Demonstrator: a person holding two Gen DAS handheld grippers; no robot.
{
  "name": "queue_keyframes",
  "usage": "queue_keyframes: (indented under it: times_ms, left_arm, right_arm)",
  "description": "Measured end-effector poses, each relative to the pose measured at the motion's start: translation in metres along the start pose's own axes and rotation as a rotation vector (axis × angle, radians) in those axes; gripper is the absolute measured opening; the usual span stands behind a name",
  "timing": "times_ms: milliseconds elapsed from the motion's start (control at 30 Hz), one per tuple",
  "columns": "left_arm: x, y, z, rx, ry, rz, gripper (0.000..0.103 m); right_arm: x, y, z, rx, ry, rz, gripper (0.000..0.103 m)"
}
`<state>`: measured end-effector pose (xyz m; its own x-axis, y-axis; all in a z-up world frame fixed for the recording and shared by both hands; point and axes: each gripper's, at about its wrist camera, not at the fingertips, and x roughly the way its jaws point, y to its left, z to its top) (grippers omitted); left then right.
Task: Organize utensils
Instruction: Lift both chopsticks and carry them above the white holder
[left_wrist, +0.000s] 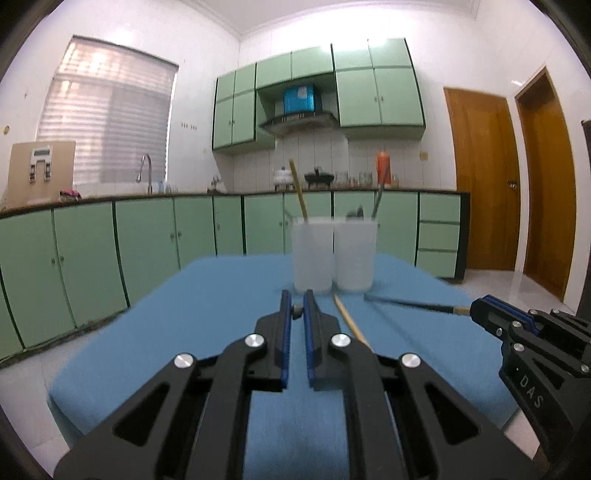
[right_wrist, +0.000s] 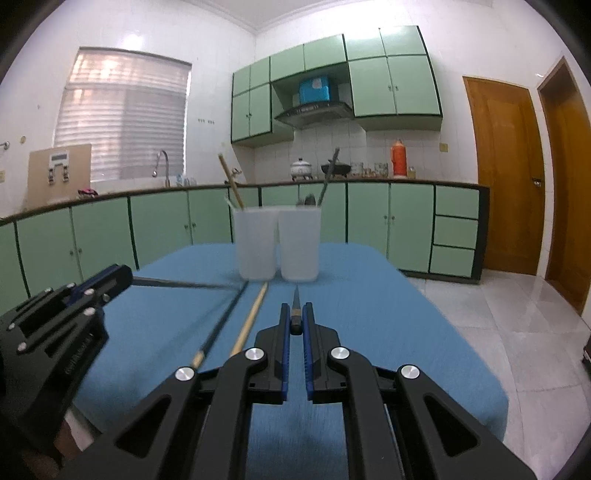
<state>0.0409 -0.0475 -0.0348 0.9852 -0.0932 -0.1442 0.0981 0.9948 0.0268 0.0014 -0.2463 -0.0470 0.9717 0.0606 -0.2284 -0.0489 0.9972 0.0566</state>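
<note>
Two translucent white cups stand side by side on the blue-covered table. A wooden chopstick leans in the left cup, and dark utensils stand in the right one. My left gripper is shut on a dark chopstick, which shows end-on in its own view. My right gripper is shut on another dark chopstick with a pale band. Both are held above the cloth, short of the cups. A wooden chopstick and a dark one lie between the grippers.
Green kitchen cabinets and a counter with a sink tap, pots and an orange flask run behind the table. Two wooden doors stand at the right, with white floor tiles beside the table.
</note>
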Motion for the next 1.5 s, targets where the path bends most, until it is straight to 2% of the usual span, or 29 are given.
queue_keyframes:
  times_ms: [133,233,500,867,1067,1300,1500]
  left_arm:
    - [-0.002,0.006,0.032,-0.007,-0.041,-0.023,0.006]
    - [0.002,0.011,0.053,-0.022,-0.041,-0.053,0.006]
    - [0.024,0.028,0.11,-0.077,-0.012,-0.132,0.006]
    - [0.048,0.041,0.155,-0.086,0.04,-0.211,0.005]
    - [0.059,0.051,0.171,-0.1,0.046,-0.24,0.005]
    - [0.082,0.05,0.204,-0.104,0.017,-0.26,0.005]
    - [0.102,0.038,0.246,-0.092,-0.057,-0.255,0.005]
  right_arm:
    - [0.0,-0.005,0.028,0.013,-0.012,0.048,0.007]
    - [0.002,-0.011,0.057,0.021,-0.01,0.089,0.007]
    - [0.029,-0.026,0.127,0.063,0.073,0.194,0.007]
    - [0.053,-0.03,0.184,0.033,0.146,0.23,0.007]
    - [0.055,-0.034,0.216,0.011,0.138,0.233,0.007]
    - [0.066,-0.039,0.262,-0.005,0.116,0.231,0.007]
    - [0.085,-0.042,0.302,-0.01,0.096,0.225,0.006]
